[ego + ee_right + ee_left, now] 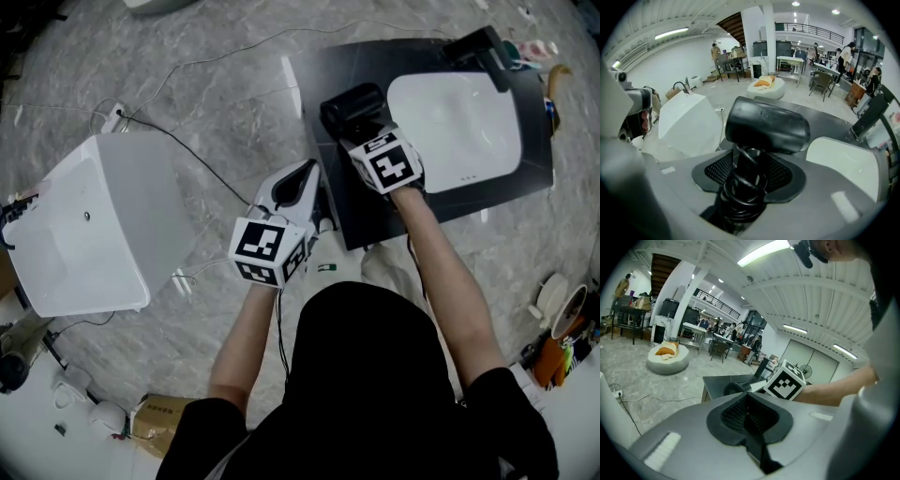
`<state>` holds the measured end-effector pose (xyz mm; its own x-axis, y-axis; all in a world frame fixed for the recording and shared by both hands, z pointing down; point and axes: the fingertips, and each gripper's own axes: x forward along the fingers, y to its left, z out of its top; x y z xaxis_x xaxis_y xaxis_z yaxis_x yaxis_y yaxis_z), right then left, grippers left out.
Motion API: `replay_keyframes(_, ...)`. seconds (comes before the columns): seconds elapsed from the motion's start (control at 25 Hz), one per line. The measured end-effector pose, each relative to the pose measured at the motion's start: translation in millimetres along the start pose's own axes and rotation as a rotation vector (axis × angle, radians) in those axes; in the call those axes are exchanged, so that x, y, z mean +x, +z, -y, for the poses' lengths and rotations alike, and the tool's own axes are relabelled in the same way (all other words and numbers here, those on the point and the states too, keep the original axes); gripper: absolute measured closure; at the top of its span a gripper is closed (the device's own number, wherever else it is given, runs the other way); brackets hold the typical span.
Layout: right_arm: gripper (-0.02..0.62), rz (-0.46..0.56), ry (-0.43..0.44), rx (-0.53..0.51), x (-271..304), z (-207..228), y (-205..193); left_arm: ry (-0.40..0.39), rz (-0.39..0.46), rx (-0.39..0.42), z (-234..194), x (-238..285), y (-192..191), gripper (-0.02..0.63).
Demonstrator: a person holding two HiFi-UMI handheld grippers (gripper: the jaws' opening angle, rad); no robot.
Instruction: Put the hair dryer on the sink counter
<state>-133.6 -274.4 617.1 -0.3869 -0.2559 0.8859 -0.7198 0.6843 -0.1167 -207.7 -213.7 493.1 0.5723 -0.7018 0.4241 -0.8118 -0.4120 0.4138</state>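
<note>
Over the counter, beside the basin, my right gripper clamps the dryer by its cord-wrapped handle. My left gripper hangs nearby, jaws pressed together, empty.

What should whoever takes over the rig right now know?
Right gripper: tongs shut on the hair dryer handle, cord coiled round it.
Left gripper: tongs together, empty, off the counter's left edge.
Hair dryer: held at the left part of the black sink counter, beside the white basin; cannot tell if it touches down.
Done: dryer is at the counter.
Left: set it down, release.
</note>
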Motion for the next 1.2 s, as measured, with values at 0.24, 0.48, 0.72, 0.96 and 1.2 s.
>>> replay_keyframes(0.24, 0.373, -0.015, -0.016, -0.015, 1.2, 1.8, -0.4, -0.008, -0.002, -0.001, 2.5, 0.3, -0.9, 0.607)
replay_keyframes(0.48, 0.373, -0.026, -0.025, -0.021, 3.5, 1.9, -0.4, -0.007, -0.001, 0.000, 1.1, -0.4, -0.3, 0.607)
replay_keyframes(0.72, 0.373, -0.033, -0.038, -0.023, 3.4, 1.8, -0.5, -0.004, 0.000, 0.002, -0.9, -4.9, -1.5, 0.607)
replay_keyframes(0.96, 0.371, -0.037, -0.059, -0.035, 4.6, 1.5, -0.5, 0.007, 0.004, 0.001, -5.1, -9.2, -2.6, 0.607)
replay_keyframes(1.2, 0.373, -0.021, -0.050, -0.027, 2.1, -1.3, 1.8, 0.027, 0.005, 0.001, -7.2, -14.1, -6.3, 0.607)
